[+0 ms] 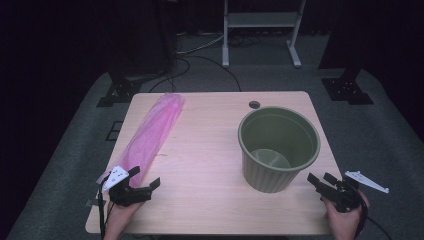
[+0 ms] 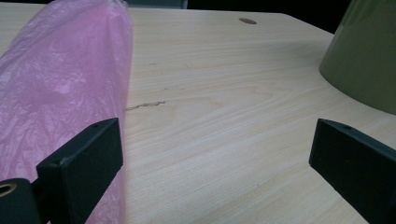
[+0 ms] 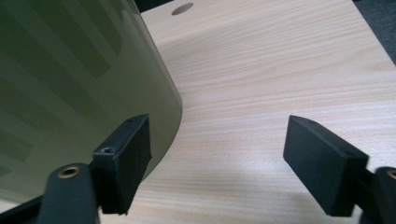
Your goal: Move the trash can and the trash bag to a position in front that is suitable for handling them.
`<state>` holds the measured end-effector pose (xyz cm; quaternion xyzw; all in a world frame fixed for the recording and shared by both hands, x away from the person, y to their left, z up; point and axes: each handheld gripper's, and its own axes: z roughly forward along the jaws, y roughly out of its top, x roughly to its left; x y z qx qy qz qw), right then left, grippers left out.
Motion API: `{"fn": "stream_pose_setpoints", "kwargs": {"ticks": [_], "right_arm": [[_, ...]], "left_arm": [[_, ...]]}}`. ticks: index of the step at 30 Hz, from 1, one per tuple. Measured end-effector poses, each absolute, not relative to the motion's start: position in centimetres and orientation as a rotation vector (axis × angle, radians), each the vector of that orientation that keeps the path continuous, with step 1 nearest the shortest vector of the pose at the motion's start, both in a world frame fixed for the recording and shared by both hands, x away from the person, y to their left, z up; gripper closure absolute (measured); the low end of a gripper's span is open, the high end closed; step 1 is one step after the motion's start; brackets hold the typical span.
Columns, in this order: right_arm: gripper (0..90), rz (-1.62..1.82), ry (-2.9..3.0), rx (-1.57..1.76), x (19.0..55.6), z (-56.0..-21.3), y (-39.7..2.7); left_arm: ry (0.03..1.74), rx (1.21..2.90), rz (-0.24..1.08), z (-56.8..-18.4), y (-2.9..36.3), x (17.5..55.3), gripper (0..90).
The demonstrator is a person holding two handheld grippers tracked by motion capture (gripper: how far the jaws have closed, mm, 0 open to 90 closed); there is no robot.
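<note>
A long roll of pink plastic bag (image 1: 152, 132) lies slanted along the left side of the wooden table (image 1: 210, 150). An olive-green bin (image 1: 278, 147) stands upright on the right side. My left gripper (image 1: 145, 178) rests at the near left corner, jaws open and empty, with the pink bag (image 2: 56, 93) beside its left jaw and the bin (image 2: 366, 51) far to the right. My right gripper (image 1: 321, 179) sits at the near right edge, open with nothing between its jaws; the bin's wall (image 3: 70, 84) is close against its left jaw.
A round cable hole (image 1: 254, 104) is in the table's far edge. Beyond the table are dark stands, cables on grey carpet and a white frame (image 1: 260, 30). Bare tabletop lies between the bag and the bin.
</note>
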<state>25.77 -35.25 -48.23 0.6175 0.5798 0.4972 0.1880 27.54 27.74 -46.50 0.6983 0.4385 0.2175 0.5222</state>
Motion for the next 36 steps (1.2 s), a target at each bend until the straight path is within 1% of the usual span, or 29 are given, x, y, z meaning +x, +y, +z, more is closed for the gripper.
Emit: {"fn": "stream_pose_setpoints", "kwargs": {"ticks": [11, 15, 17, 23, 33, 34, 36], "right_arm": [[21.3, 1.329, 1.649, 1.728, 27.4, -47.6, -34.2], [21.3, 1.307, 1.680, 1.714, 28.1, -47.2, -33.0], [23.5, 1.276, 1.691, 1.707, 28.3, -47.0, -32.3], [23.5, 1.257, 1.715, 1.715, 29.2, -46.6, -31.1], [23.5, 1.247, 1.827, 1.654, 31.6, -45.9, -27.3], [23.5, 1.242, 1.865, 1.625, 32.3, -45.6, -25.9], [23.5, 1.241, 1.891, 1.604, 32.8, -45.4, -25.0]], "left_arm": [[1.082, 1.684, 0.523, -46.8, 28.1, 27.2, 1.5], [1.082, 1.676, 0.526, -46.4, 28.2, 27.5, 1.5], [1.083, 1.675, 0.517, -46.3, 28.2, 27.7, 1.5], [1.077, 1.682, 0.509, -46.0, 28.6, 28.5, 1.5], [1.078, 1.717, 0.522, -45.8, 30.2, 29.9, 1.5], [1.086, 1.721, 0.524, -45.9, 30.5, 30.3, 1.5], [1.088, 1.730, 0.532, -45.8, 30.9, 30.8, 1.5]]}}
